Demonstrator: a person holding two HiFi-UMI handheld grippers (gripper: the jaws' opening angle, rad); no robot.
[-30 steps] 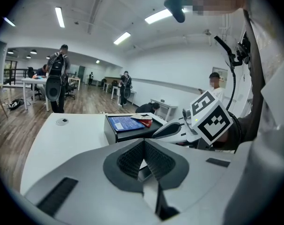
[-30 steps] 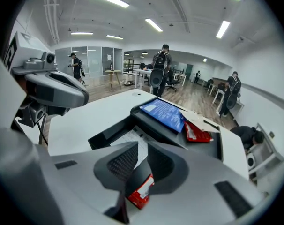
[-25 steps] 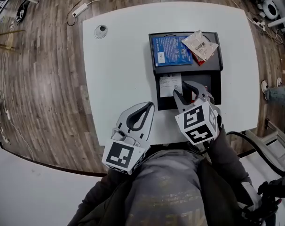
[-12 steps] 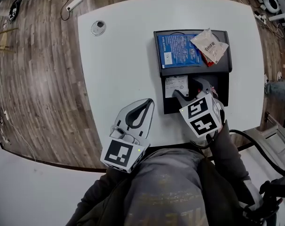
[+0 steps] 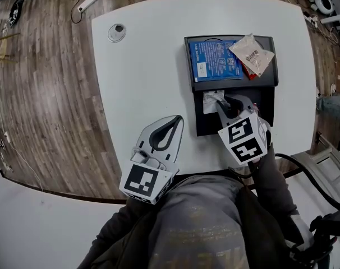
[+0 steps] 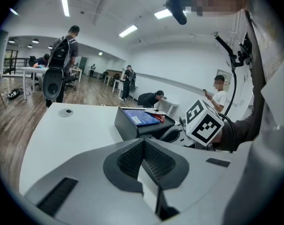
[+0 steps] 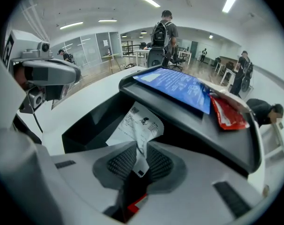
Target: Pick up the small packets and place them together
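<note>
A black two-level tray [image 5: 271, 77] sits on the white table [image 5: 142, 77]. On its upper level lie a blue packet [image 5: 215, 59], a white packet [image 5: 251, 53] and a red packet [image 5: 249, 72]. My right gripper [image 5: 221, 101] reaches into the lower compartment. Its jaws are closing on a small white printed packet [image 7: 139, 121], which stands crumpled between the pads [image 7: 157, 162]. A red scrap shows low between the jaws. My left gripper [image 5: 178, 119] rests shut and empty near the table's front edge, left of the tray.
A round grey cap [image 5: 116, 32] is set in the table at the far left. Wooden floor with cables surrounds the table. Several people and desks stand in the room behind. My lap is just below the table's near edge.
My right gripper has moved forward into the lower compartment and closed on the white packet, which now stands crumpled instead of lying flat. The left gripper has stayed put.
</note>
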